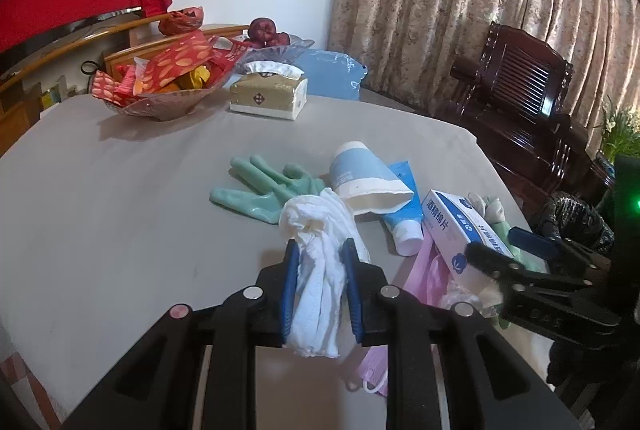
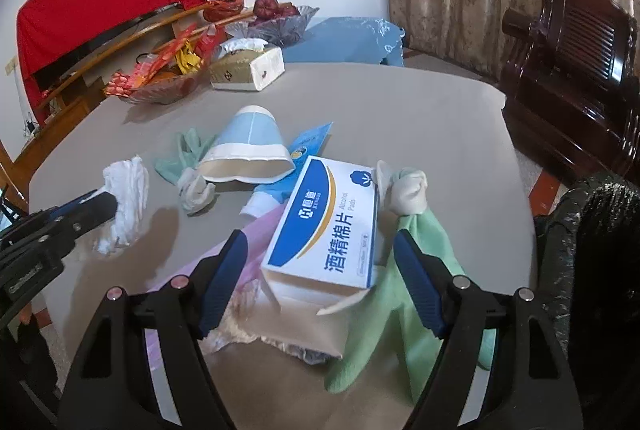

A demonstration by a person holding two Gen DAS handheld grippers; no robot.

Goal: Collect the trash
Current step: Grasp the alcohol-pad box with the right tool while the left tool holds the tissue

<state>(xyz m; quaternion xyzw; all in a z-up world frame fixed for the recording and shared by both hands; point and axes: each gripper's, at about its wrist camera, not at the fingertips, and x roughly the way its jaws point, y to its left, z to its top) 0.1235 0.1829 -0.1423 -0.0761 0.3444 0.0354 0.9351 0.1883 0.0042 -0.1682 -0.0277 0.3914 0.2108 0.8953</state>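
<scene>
My left gripper (image 1: 320, 250) is shut on a crumpled white tissue (image 1: 320, 262) and holds it just above the grey table (image 1: 120, 198); the tissue also shows in the right wrist view (image 2: 124, 206). My right gripper (image 2: 320, 242) is open, its jaws on either side of a blue and white alcohol pads box (image 2: 328, 222), not touching it. The box lies on a pink mask (image 2: 256, 230) and a green glove (image 2: 416, 270). A crushed blue paper cup (image 1: 368, 178), a blue tube (image 1: 404, 218) and another green glove (image 1: 260, 186) lie mid-table.
A bowl of red snack packets (image 1: 160, 86), a tissue box (image 1: 268, 94) and a fruit bowl (image 1: 276, 42) stand at the table's far side. A black bin bag (image 2: 592, 230) sits off the table's right edge. A dark wooden chair (image 1: 520, 90) stands by the curtain.
</scene>
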